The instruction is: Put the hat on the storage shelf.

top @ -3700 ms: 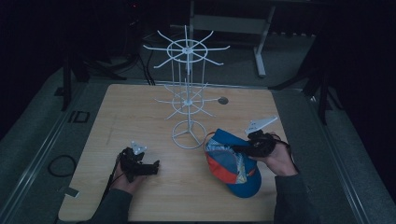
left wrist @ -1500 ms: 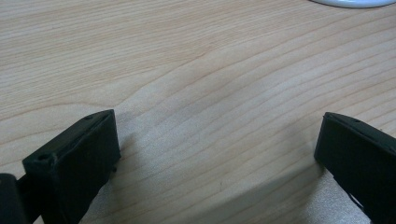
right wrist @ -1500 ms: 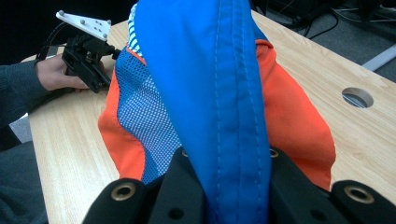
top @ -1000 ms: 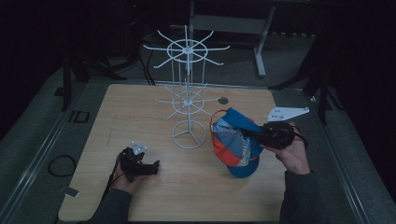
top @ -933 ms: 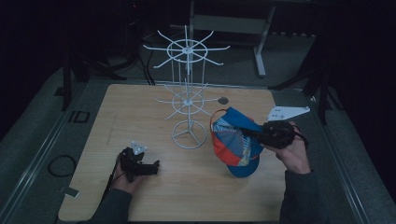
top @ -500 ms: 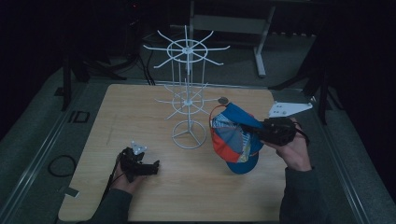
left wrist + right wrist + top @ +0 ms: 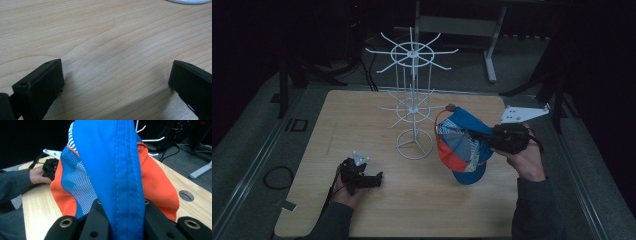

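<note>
Right gripper (image 7: 117, 220): your jaws were clamped on the blue fabric of the cap (image 7: 460, 145), one jaw on each side of a stitched panel; seen from above, the gripper (image 7: 492, 141) was raised off the table.
Cap: it hung ahead of your right jaws, clear of the wooden table (image 7: 362, 120); blue panels, orange panels and a white-and-blue mesh section faced you, with the brim lowest.
Left gripper (image 7: 371, 178): it lay low at the near left of the table, well apart from the cap; its jaws stood wide apart over bare wood (image 7: 112, 50), gripping nothing.
Wire rack (image 7: 413, 107): a white two-tier stand with radiating hooks stood just beyond the cap's far side, its round base on the table; the lower hooks were nearest the cap.
Step in hand: by the look of it, you were carrying the cap toward the rack to hang it.
Next move: it likely called for lifting the cap's opening or rear strap over a lower hook tip, then spreading the right jaws only once the hook bore its weight.
</note>
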